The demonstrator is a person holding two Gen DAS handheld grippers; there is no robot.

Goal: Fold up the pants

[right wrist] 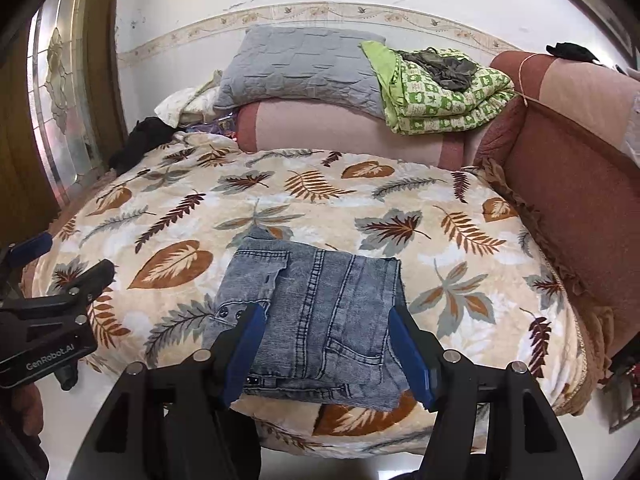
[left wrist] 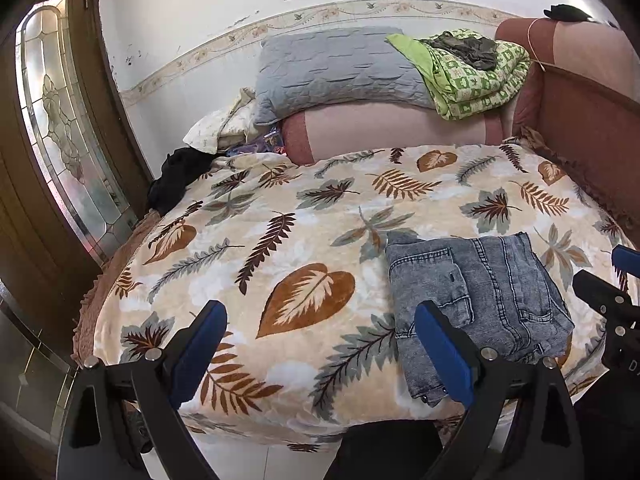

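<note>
Grey-blue denim pants (left wrist: 476, 300) lie folded into a compact rectangle on the leaf-print blanket (left wrist: 280, 240), near its front edge. They also show in the right wrist view (right wrist: 320, 316). My left gripper (left wrist: 320, 344) is open and empty, left of the pants, with its right finger (left wrist: 444, 356) over their left edge. My right gripper (right wrist: 326, 352) is open and empty, its blue fingers (right wrist: 412, 356) spread on either side of the pants' near end. Each gripper appears at the edge of the other's view: the right one (left wrist: 612, 280), the left one (right wrist: 48, 276).
A grey pillow (left wrist: 340, 68), a green patterned quilt (left wrist: 472, 76) and a pink bolster (left wrist: 392, 128) lie at the back. A reddish sofa arm (right wrist: 568, 184) bounds the right. A black garment (left wrist: 180, 176) sits at the back left by a wooden door (left wrist: 48, 140). White floor (right wrist: 120, 364) lies below the blanket's edge.
</note>
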